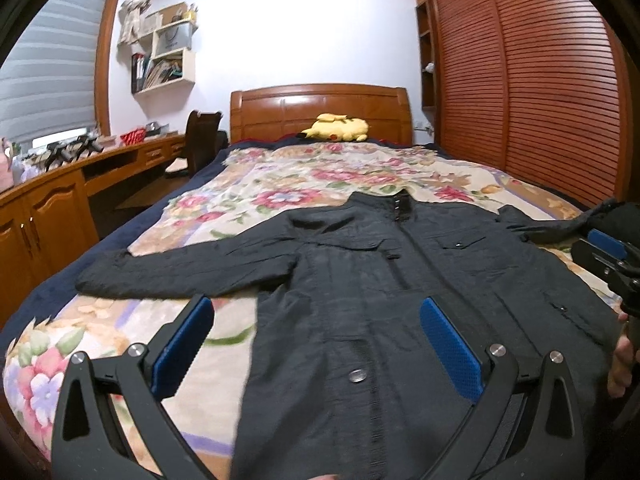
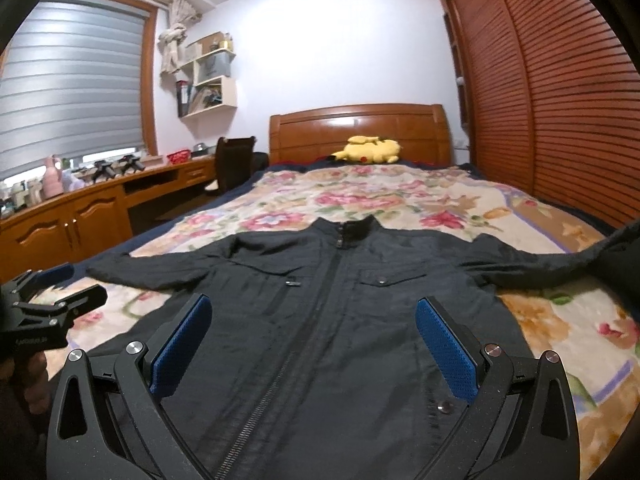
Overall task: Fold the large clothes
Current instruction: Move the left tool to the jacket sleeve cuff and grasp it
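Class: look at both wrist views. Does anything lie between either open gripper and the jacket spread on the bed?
Nothing visible does. The jacket lies flat on the bed, uncovered; the left gripper and right gripper hang open just above it. The yellow plush sits far off by the headboard.

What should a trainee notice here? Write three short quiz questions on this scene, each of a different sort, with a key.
1. True or false: the jacket lies folded in half on the bed.
2. What sits by the headboard? A) plush toy B) lamp C) book
3. Fill in: both sleeves are spread ____.

Key:
1. False; it lies flat, front up, zipped.
2. A, the yellow plush toy.
3. Outward. The left hand-held gripper and right hand-held gripper are open, holding nothing.
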Available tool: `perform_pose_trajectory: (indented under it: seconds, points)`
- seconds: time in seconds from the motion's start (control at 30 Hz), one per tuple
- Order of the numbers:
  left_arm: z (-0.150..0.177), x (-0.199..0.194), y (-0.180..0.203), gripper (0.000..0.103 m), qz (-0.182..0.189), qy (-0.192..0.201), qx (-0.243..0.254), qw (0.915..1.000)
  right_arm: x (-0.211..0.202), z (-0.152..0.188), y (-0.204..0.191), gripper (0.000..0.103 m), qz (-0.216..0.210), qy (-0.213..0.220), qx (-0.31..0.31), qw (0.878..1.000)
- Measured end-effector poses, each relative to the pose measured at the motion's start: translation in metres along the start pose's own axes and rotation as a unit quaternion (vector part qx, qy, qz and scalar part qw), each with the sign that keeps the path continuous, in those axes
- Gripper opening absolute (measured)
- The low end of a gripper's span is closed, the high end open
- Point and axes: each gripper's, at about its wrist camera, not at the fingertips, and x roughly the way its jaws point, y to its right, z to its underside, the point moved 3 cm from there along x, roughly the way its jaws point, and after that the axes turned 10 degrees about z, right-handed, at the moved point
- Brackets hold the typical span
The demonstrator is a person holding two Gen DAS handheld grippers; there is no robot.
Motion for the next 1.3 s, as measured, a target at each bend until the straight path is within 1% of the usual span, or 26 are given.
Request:
perform_pose_trajectory:
  seconds: [0.13, 0.27, 0.47, 0.73, 0.83, 0.97, 1.0, 1.1, 1.2, 1.3]
  points:
    - [0.007, 0.002, -0.022, 0.103, -0.018, -0.019, 0.004, 0.9996, 0.005, -0.001, -0.016, 0.103, -0.018, -0.007, -0.009, 1.000]
    - [0.012, 0.001, -0.047, 0.103, -0.026, -0.037, -0.001, 0.9990, 0.008, -0.002, -0.030, 0.103, -0.031, -0.011, -0.016, 0.999]
    - [0.016, -0.005, -0.080, 0.103, -0.042, -0.051, -0.007, 0.9978, 0.016, -0.011, -0.056, 0.103, -0.061, -0.012, -0.021, 0.998]
    - [0.013, -0.016, -0.124, 0.103, -0.071, -0.067, 0.003, 0.9952, 0.026, -0.028, -0.107, 0.103, -0.091, -0.007, -0.048, 0.995]
    - [0.011, -0.017, -0.140, 0.103, -0.073, -0.071, 0.003, 0.9948, 0.035, -0.032, -0.130, 0.103, -0.103, -0.010, -0.063, 0.993]
    - [0.011, -0.012, -0.165, 0.103, -0.069, -0.084, -0.009, 0.9940, 0.051, -0.036, -0.154, 0.103, -0.124, -0.024, -0.072, 0.989]
    - [0.011, -0.010, -0.169, 0.103, -0.069, -0.087, -0.011, 0.9937, 0.055, -0.035, -0.161, 0.103, -0.133, -0.029, -0.075, 0.988]
    - [0.010, -0.001, -0.186, 0.103, -0.066, -0.101, -0.018, 0.9925, 0.065, -0.027, -0.172, 0.103, -0.141, -0.036, -0.095, 0.985]
    - [0.007, 0.011, -0.201, 0.103, -0.069, -0.113, -0.025, 0.9909, 0.078, -0.016, -0.175, 0.103, -0.138, -0.043, -0.116, 0.983]
    - [0.002, 0.023, -0.221, 0.103, -0.072, -0.120, -0.046, 0.9891, 0.092, -0.006, -0.172, 0.103, -0.140, -0.061, -0.121, 0.981]
